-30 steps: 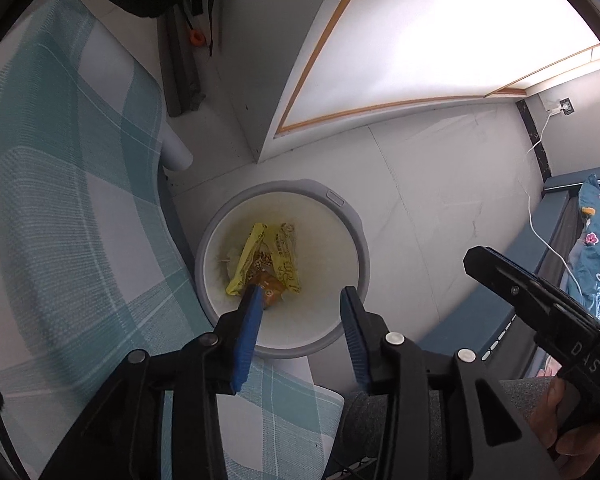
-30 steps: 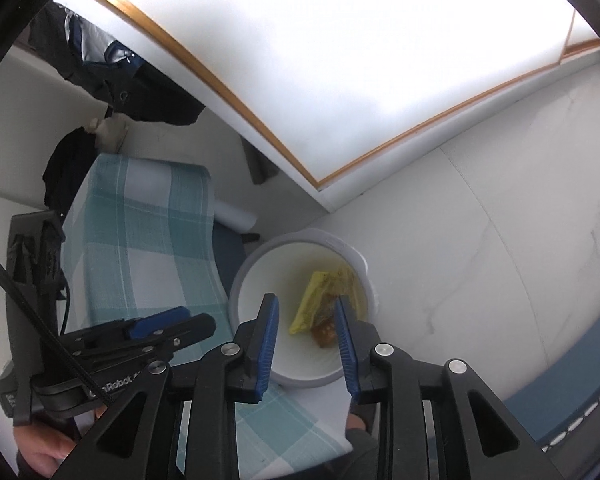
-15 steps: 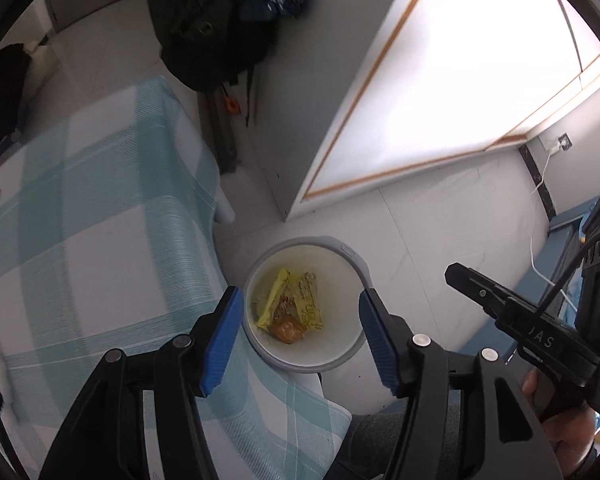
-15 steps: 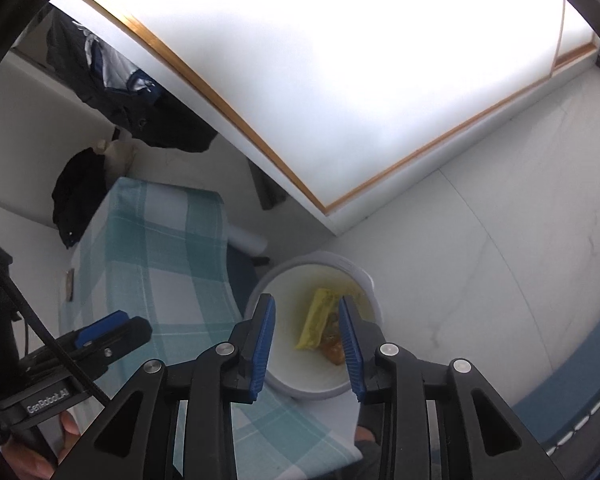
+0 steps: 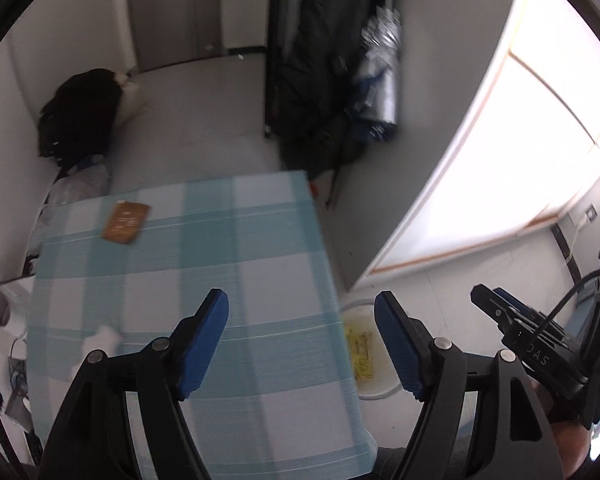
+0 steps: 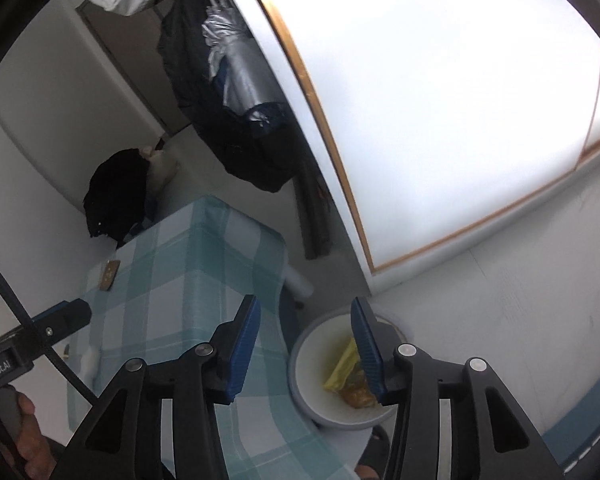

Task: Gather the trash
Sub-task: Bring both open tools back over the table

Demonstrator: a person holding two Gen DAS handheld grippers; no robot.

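A white waste bin (image 6: pixel 300 360) stands on the floor beside the table, with yellow wrappers (image 6: pixel 340 364) and an orange packet inside. The same bin (image 5: pixel 380 394) shows at the table's right edge in the left wrist view. A brown packet (image 5: pixel 125 222) lies at the far side of the teal checked tablecloth (image 5: pixel 220 248), and something small, white and crumpled (image 5: pixel 106 336) lies nearer. My left gripper (image 5: pixel 300 298) hangs above the cloth, its jaws opening with nothing between them. My right gripper (image 6: pixel 305 306) is over the table's edge and the bin, its jaws also opening and empty.
Dark clothes and a silver umbrella (image 5: pixel 380 80) hang behind the table. A black bag (image 5: pixel 76 116) sits in the far left corner. A bright panel with a wooden frame (image 6: pixel 440 120) fills the right. A hand (image 6: pixel 28 436) grips the left tool's handle.
Both grippers rose from over the bin and tilted up, so the tabletop and its brown packet came into view. Both pairs of jaws widened, the left more.
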